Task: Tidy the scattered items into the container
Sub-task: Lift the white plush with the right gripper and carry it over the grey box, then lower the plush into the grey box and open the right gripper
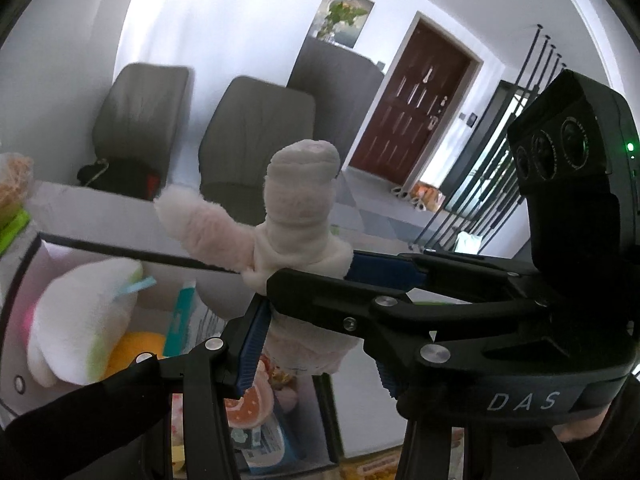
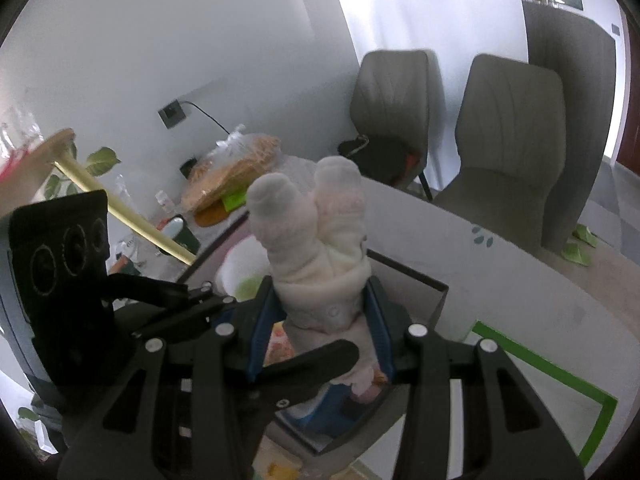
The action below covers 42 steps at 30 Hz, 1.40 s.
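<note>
A pale pink plush toy [image 1: 298, 216] with two stubby limbs is held up above the container [image 1: 120, 255], a clear box with a dark rim. Both grippers are shut on it. My left gripper [image 1: 308, 316] clamps its lower body; the right gripper [image 1: 360, 276] reaches in from the right and pinches it too. In the right wrist view the toy [image 2: 316, 232] stands between the blue pads of the right gripper [image 2: 320, 320], with a left finger [image 2: 308, 364] crossing in front. The container [image 2: 412, 276] below holds several soft toys and packets.
A white plush with a green edge [image 1: 84, 320] and an orange item [image 1: 136, 346] lie in the box. Two grey chairs [image 2: 508, 144] stand behind the white table [image 2: 520, 280]. A bagged snack [image 2: 236, 168] and bottles sit at the back left. Green tape [image 2: 560, 380] marks the table.
</note>
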### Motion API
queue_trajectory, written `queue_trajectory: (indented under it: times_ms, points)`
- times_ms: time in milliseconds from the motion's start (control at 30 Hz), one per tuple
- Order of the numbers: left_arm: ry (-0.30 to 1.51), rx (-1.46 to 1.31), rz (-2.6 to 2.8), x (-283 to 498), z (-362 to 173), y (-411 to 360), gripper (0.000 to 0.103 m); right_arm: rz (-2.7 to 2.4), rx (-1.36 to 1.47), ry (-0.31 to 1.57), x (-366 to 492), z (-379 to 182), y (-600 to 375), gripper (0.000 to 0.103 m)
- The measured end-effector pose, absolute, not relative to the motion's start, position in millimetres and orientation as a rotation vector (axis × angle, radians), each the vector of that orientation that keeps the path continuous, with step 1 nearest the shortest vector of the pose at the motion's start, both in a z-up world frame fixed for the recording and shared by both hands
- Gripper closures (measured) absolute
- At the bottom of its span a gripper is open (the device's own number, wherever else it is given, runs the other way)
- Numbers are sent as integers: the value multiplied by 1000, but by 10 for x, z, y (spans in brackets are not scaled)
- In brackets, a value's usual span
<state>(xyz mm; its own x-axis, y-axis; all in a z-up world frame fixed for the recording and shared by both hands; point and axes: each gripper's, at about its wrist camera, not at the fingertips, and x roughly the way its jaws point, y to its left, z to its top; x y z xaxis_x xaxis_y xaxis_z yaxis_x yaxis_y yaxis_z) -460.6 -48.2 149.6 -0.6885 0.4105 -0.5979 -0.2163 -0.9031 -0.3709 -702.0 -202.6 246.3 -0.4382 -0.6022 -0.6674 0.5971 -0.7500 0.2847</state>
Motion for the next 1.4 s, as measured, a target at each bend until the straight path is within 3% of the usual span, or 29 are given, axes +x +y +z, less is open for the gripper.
queue_trajectory:
  times_ms: [400, 433, 467, 533, 600, 667, 1000, 1400]
  points:
    - [-435, -1130, 2538, -4745, 1119, -478, 54, -2169, 1125, -15, -7237, 1998, -2137, 54]
    - [-441, -1143, 2533, -4740, 1112, -483, 54, -2172, 1126, -15, -7233, 1986, -2143, 45]
    - [-440, -1167, 2538, -4731, 1110, -488, 53, -2182, 1127, -13, -7231, 1981, -2141, 26]
    - [-421, -1208, 2574, -4707, 1120, -529, 40, -2211, 1115, 3, -7219, 1981, -2154, 10]
    - [-417, -1208, 2621, -4660, 1149, -588, 22, -2221, 1097, 14, -7195, 2018, -2158, 7]
    - [-438, -1203, 2655, -4611, 1181, -666, 19, -2230, 1096, -1, -7181, 2053, -2125, 0]
    - [-465, -1135, 2777, -3999, 1499, -807, 19, -2257, 1068, -46, -6769, 2348, -1953, 0]
    - [-398, -873, 2788, -2569, 2062, -610, 18, -2270, 938, -36, -5310, 2914, -1533, 0]
